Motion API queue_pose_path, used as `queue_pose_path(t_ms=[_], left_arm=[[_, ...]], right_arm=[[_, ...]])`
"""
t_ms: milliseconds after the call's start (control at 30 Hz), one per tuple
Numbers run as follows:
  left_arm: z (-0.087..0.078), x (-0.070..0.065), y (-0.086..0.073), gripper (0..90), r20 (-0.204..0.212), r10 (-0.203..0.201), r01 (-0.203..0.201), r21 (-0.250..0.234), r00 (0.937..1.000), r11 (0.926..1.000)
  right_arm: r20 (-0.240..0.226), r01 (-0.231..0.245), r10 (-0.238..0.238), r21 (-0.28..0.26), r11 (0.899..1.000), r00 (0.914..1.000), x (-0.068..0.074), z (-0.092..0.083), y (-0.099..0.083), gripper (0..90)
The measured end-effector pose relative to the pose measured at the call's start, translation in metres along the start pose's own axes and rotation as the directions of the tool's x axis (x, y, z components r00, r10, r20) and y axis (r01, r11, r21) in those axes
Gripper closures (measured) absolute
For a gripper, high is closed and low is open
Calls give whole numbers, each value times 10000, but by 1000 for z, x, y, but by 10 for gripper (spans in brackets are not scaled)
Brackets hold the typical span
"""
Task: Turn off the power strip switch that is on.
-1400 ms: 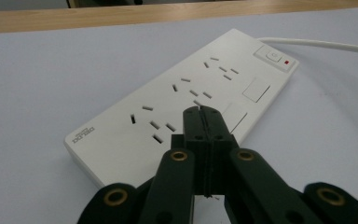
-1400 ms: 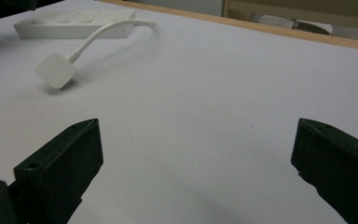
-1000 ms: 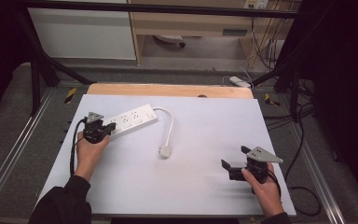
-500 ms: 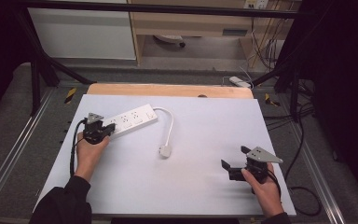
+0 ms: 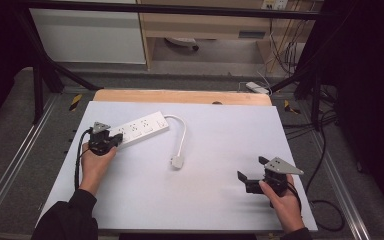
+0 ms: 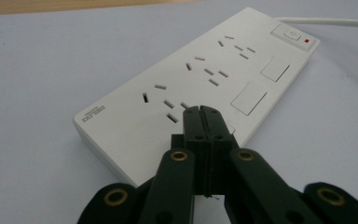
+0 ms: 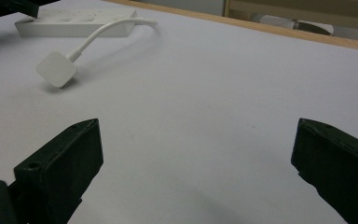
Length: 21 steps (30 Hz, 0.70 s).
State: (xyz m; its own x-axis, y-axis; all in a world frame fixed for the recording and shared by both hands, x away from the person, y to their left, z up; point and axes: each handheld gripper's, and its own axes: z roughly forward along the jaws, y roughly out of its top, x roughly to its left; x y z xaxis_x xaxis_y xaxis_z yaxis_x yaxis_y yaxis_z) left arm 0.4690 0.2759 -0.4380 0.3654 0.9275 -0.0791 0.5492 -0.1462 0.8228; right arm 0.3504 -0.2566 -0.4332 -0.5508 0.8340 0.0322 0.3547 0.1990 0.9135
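A person sits at a table [image 5: 220, 200] with a pale sheet over it, a two-jaw gripper in each hand. Nearest, at the lower right of the high view, the right gripper [image 5: 250, 175] rests low over the sheet in the right hand [image 5: 282, 202], its jaws spread wide with nothing between them; in the right gripper view the two black fingers [image 7: 60, 163] stand far apart over bare sheet. Well ahead of those fingers and off to their left lies a white plug [image 7: 56, 68], flat on the sheet, with its white cord [image 7: 102, 31] curving away to the strip. In the high view the plug [image 5: 177, 161] sits about midway between the two grippers. Farther off, on the left, the left hand [image 5: 96, 162] holds the left gripper [image 5: 114, 140] with its jaws closed tight together, holding nothing. Its fingertips [image 6: 204, 122] sit over the near end of a white power strip [image 6: 200, 79], at or just above its top face; contact cannot be told. The strip runs away from the fingertips at a slant, showing rows of sockets, with a switch [image 6: 289, 33] and a small red light at its far end, where the cord leaves. Beyond the strip, the bare wooden edge [image 5: 180, 96] of the table shows past the sheet.
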Motion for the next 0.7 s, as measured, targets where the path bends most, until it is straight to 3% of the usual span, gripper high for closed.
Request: queue_pose_path(t_ms=[700], left_arm=[[0, 2, -2, 900, 9, 14, -14, -106, 10000, 9999]], right_arm=[[-53, 48, -47, 55, 10000, 10000, 1, 1, 0, 25]])
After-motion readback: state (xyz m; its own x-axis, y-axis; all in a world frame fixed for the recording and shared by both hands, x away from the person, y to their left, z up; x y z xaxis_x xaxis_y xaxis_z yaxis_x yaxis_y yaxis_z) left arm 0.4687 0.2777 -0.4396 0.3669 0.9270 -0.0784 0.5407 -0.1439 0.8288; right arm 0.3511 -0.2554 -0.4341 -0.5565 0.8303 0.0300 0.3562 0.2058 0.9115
